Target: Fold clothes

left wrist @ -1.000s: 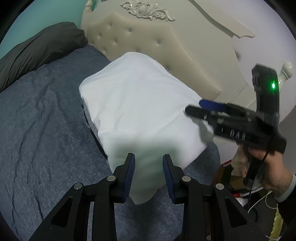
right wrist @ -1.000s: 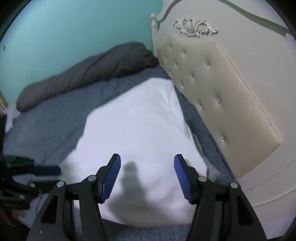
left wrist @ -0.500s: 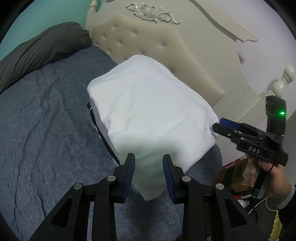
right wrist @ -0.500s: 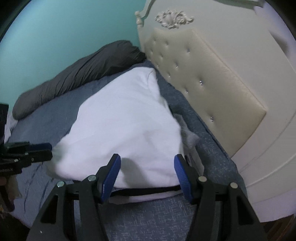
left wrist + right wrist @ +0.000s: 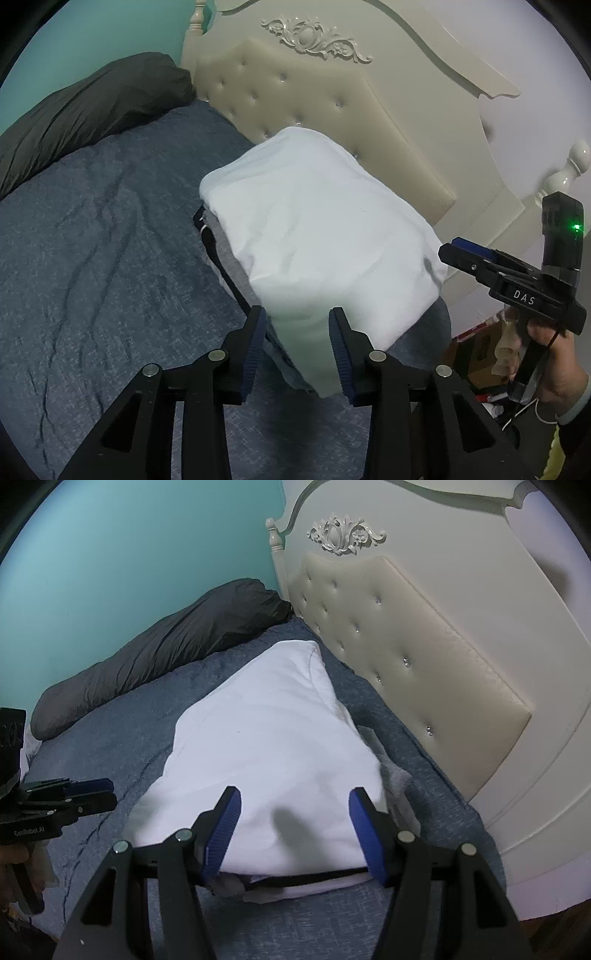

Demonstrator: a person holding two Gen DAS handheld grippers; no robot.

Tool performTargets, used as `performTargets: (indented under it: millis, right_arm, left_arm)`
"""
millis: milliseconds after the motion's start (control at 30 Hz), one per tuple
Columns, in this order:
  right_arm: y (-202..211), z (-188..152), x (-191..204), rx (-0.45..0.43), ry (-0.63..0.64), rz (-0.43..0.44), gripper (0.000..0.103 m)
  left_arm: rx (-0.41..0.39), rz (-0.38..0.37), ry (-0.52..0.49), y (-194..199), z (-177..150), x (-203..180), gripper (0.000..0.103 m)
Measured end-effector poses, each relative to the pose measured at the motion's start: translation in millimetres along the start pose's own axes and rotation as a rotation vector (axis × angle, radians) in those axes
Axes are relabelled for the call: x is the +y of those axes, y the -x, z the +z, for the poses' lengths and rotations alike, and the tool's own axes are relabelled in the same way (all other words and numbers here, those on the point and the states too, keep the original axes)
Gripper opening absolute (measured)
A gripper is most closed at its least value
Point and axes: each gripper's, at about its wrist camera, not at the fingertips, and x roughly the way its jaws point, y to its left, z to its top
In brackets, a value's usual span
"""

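Left wrist view: your left hand-held gripper (image 5: 297, 332), jaws opening and empty, sits nearest the white garment (image 5: 317, 229), at its near corner. The garment's long axis runs alongside the headboard (image 5: 332, 122). Your right hand-held gripper (image 5: 295, 834) gapes wide, empty, at its near end.

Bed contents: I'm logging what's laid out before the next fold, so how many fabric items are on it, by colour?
White: 1, the folded white garment on top of the stack.
Grey: 1, the grey garment peeking out beneath it.
Dark grey: 1, the rolled duvet by the teal wall.
Total: 3, on the blue bedsheet.
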Motion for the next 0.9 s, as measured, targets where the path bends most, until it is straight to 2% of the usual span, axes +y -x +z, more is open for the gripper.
performTargets:
  millis: [233, 600, 667, 700, 900]
  right_arm:
    - [-2, 2, 11, -0.009, -0.004, -0.014, 0.062]
    - [-2, 5, 24, -0.028, -0.015, -0.036, 0.063]
    - [-1, 4, 27, -0.032, -0.02, -0.041, 0.067]
    - [-1, 4, 28, -0.034, -0.023, -0.042, 0.071]
    - [-1, 0, 36, -0.042, -0.024, -0.055, 0.072]
  left_arm:
    - [-0.018, 0.006, -0.003, 8, 1, 7, 0.048]
    - [-0.039, 0.01, -0.009, 19, 0, 16, 0.052]
    - [-0.044, 0.01, -0.01, 21, -1, 17, 0.063]
    - [-0.046, 0.011, -0.012, 22, -1, 18, 0.063]
    - [-0.06, 0.014, -0.025, 26, -4, 20, 0.065]
